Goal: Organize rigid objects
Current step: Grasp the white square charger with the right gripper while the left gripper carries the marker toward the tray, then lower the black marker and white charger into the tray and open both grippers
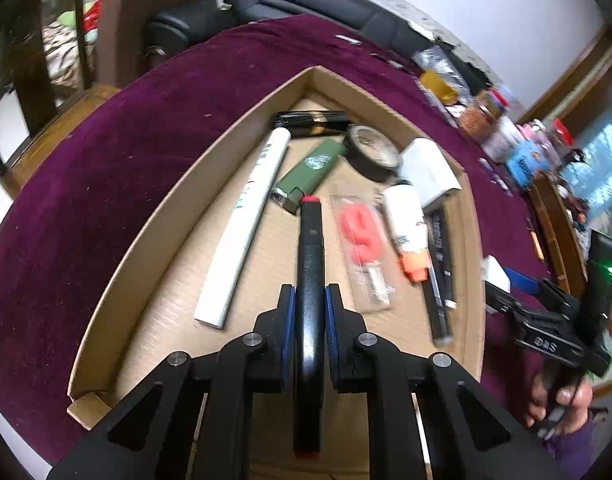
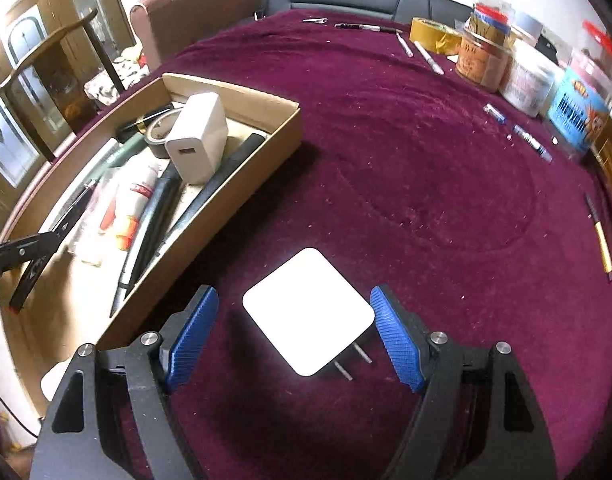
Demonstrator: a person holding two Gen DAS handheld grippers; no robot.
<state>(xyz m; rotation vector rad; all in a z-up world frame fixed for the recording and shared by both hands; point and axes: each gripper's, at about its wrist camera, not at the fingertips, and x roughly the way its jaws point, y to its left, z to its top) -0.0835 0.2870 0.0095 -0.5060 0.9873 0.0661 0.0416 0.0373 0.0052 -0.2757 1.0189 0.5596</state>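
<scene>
Marker: a black marker (image 1: pixel 310 280) with a red tip, held lengthwise over the box floor, between the white tube and the bagged red piece.
Left gripper (image 1: pixel 310 308): jaws pinching the marker on its sides.
Box: open cardboard box (image 1: pixel 161 216) on the purple cloth (image 2: pixel 386 152); inside lie a white tube (image 1: pixel 245 220), green lighter (image 1: pixel 310 170), tape roll (image 1: pixel 372 152), white charger (image 1: pixel 428 170), glue bottle (image 1: pixel 406 224) and black pens (image 1: pixel 440 280).
Plug: flat white plug (image 2: pixel 309 312) on the cloth just right of the box, prongs toward the camera.
Right gripper (image 2: pixel 293 330): jaws spread, one either side of the plug, not touching it.
Far edge: jars (image 2: pixel 482 56), yellow tape (image 2: pixel 430 34), loose pens (image 2: pixel 426 56).
</scene>
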